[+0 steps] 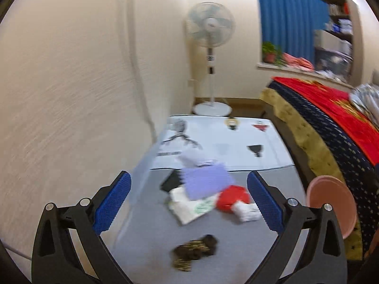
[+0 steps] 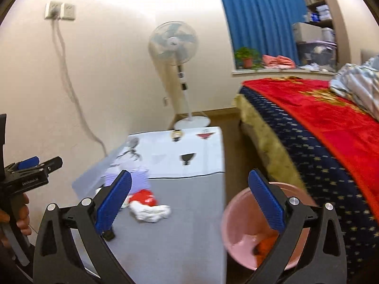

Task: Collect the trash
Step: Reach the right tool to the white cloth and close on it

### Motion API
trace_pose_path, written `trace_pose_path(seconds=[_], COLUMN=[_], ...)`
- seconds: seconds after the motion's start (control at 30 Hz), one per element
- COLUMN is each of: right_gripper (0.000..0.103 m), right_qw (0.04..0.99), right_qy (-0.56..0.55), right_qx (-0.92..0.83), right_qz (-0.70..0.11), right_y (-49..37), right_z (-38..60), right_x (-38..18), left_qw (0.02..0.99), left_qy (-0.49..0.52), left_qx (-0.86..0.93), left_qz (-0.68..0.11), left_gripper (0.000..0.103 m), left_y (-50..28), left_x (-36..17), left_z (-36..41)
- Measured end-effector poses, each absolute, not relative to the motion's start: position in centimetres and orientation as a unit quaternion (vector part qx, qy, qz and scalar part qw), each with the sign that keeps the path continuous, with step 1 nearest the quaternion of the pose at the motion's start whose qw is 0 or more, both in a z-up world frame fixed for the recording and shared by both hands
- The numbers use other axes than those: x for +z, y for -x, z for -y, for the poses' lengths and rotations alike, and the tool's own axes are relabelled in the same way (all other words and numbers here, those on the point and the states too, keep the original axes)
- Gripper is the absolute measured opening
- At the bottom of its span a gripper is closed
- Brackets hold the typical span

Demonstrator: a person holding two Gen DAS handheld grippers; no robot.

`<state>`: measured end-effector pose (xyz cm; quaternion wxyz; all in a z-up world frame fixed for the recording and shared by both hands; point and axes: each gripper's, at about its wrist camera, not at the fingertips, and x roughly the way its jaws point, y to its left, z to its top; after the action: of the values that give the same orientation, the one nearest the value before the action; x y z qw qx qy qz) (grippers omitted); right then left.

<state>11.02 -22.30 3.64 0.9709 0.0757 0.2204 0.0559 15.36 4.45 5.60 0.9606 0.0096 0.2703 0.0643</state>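
Note:
On the grey table (image 1: pixel 239 248) lies a pile of trash: a purple sheet (image 1: pixel 206 182), a red crumpled wrapper (image 1: pixel 231 197), a white wad (image 1: pixel 247 211), a white bag with green print (image 1: pixel 189 208) and a black piece (image 1: pixel 170 181). A dark brown crumpled scrap (image 1: pixel 195 252) lies nearer. My left gripper (image 1: pixel 189 203) hovers open above the pile, holding nothing. My right gripper (image 2: pixel 189 203) is open and empty too, between the red wrapper (image 2: pixel 144 197) and the pink bin (image 2: pixel 239 224). An orange scrap (image 2: pixel 265 246) lies in the bin. A hand (image 2: pixel 21 215) holds the left gripper (image 2: pixel 42 163).
A white mat (image 1: pixel 225 146) with printed figures covers the table's far end. A standing fan (image 1: pixel 210 30) is behind it by the wall. A bed with a red and navy blanket (image 2: pixel 331 130) runs along the right, with the pink bin (image 1: pixel 331 203) between bed and table. A cable (image 2: pixel 71 90) hangs from a wall socket.

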Motion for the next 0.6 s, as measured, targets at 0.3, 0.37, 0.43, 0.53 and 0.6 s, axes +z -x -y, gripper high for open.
trace_pose_path(seconds=[0.3,0.37,0.43,0.53,0.6], right_gripper=[0.097,0.097,0.097,0.097,0.097], right_qw=[0.959,0.956,0.954,0.948,0.943], right_qy=[0.007,0.018,0.023,0.021,0.016], right_qx=[0.089,0.090,0.091,0.087,0.087], right_qz=[-0.268,-0.279,-0.284,-0.305,-0.320], right_y=[-16.1,-17.3,-18.4,-20.7,-21.8], right_z=[13.4,12.5,11.7,10.4,9.9], right_x=[-2.3,-3.5,-4.5,-7.0,-8.3], left_qw=[0.954,0.956,0.958,0.955,0.947], left_qy=[0.023,0.022,0.023,0.032,0.043], left_qx=[0.100,0.102,0.107,0.118,0.129], left_qz=[-0.282,-0.274,-0.266,-0.271,-0.290], left_gripper=[0.095,0.095,0.095,0.095,0.095], left_y=[-20.6,-21.7,-22.5,-23.6,-24.4], left_x=[3.7,3.8,3.7,2.9,2.4], left_z=[-7.8,-8.1,-8.5,-9.4,-10.2])
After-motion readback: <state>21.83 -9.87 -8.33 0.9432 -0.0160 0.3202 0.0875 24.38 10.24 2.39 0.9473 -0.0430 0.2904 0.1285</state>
